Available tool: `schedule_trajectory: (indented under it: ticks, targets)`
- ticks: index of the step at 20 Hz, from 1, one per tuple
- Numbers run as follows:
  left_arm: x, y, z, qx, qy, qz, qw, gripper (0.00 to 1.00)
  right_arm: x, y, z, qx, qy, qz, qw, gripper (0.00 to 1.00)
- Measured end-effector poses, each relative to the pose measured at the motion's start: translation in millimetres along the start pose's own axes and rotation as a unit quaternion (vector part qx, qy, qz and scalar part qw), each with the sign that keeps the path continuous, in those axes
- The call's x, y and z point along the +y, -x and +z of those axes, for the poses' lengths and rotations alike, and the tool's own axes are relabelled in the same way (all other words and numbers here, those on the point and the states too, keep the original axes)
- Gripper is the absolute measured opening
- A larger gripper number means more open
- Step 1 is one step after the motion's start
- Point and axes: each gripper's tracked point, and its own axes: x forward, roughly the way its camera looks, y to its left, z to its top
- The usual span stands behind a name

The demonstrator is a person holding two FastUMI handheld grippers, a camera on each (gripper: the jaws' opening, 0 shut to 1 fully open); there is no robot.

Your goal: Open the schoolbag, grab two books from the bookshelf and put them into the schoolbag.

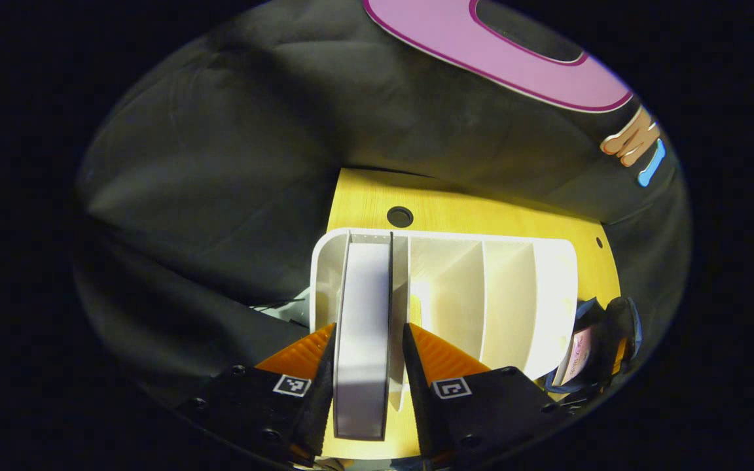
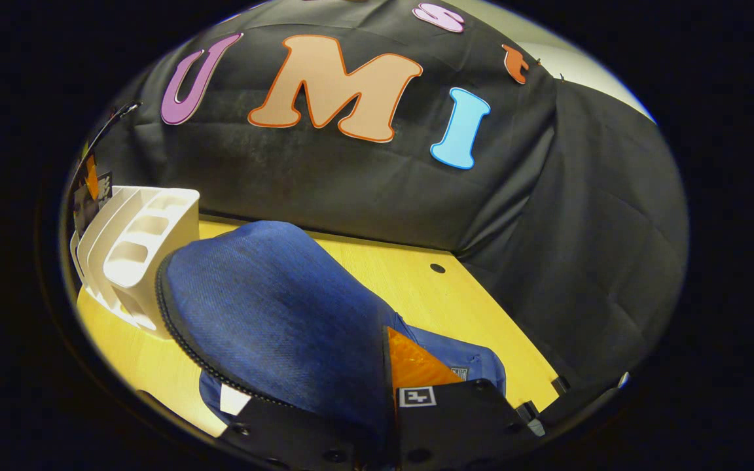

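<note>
The left gripper point(image 1: 369, 366) has its fingers closed around a book point(image 1: 364, 327) in the white bookshelf point(image 1: 514, 288), not yet lifted out. The right gripper point(image 2: 387, 392) pinches the blue schoolbag point(image 2: 272, 314) flap up; no book looks packed so far.

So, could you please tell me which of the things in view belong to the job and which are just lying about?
Part of the job:
- book, between the left gripper's fingers
- white bookshelf
- blue schoolbag, its flap pinched by the right gripper

Just there:
- yellow table
- black cable hole in the tabletop
</note>
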Motion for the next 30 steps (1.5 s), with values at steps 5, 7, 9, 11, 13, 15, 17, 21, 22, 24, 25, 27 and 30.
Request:
schedule_trajectory:
  ticks: [5,7,9,11,13,15,17,21,22,24,25,27,30]
  targets:
    - [3,-10,-4,0.035,0.006,0.014,0.999,0.40,-1,-1,2,0.000,0.000,-0.001,1.000,0.10]
    - [0,-13,-5,0.038,0.006,0.018,0.999,0.38,0,-2,3,0.000,0.001,-0.001,1.000,0.10]
    - [1,-13,-7,0.046,0.012,0.022,0.999,0.37,0,-2,2,0.001,0.002,-0.001,1.000,0.10]
    - [-1,-9,-11,0.064,0.022,0.029,0.997,0.36,1,-1,1,0.002,0.002,0.000,1.000,0.10]
    - [-2,3,-22,0.078,0.028,0.039,0.996,0.36,1,-1,1,0.002,0.003,0.001,1.000,0.10]
    - [-5,13,-25,0.082,0.034,0.042,0.995,0.36,1,0,0,0.002,0.006,0.003,1.000,0.10]
    - [-9,31,-29,0.083,0.033,0.040,0.995,0.35,2,0,-1,0.002,0.008,0.005,1.000,0.10]
    - [-10,65,-35,0.091,0.028,0.056,0.994,0.35,3,-1,-1,0.001,0.005,0.007,1.000,0.10]
    - [-9,75,-36,0.093,0.025,0.059,0.994,0.36,3,-2,-1,0.001,0.005,0.008,1.000,0.10]
    - [-18,96,-37,0.092,0.024,0.052,0.994,0.36,3,-2,-1,-0.001,0.006,0.010,1.000,0.10]
    - [-25,105,-37,0.093,0.023,0.044,0.994,0.35,3,-3,0,-0.001,0.006,0.011,1.000,0.10]
    - [-31,124,-38,0.089,0.015,0.044,0.995,0.35,3,-3,-1,-0.003,0.006,0.013,1.000,0.10]
    - [-39,145,-34,0.073,0.001,0.047,0.996,0.35,4,-2,-2,-0.004,0.007,0.017,1.000,0.10]
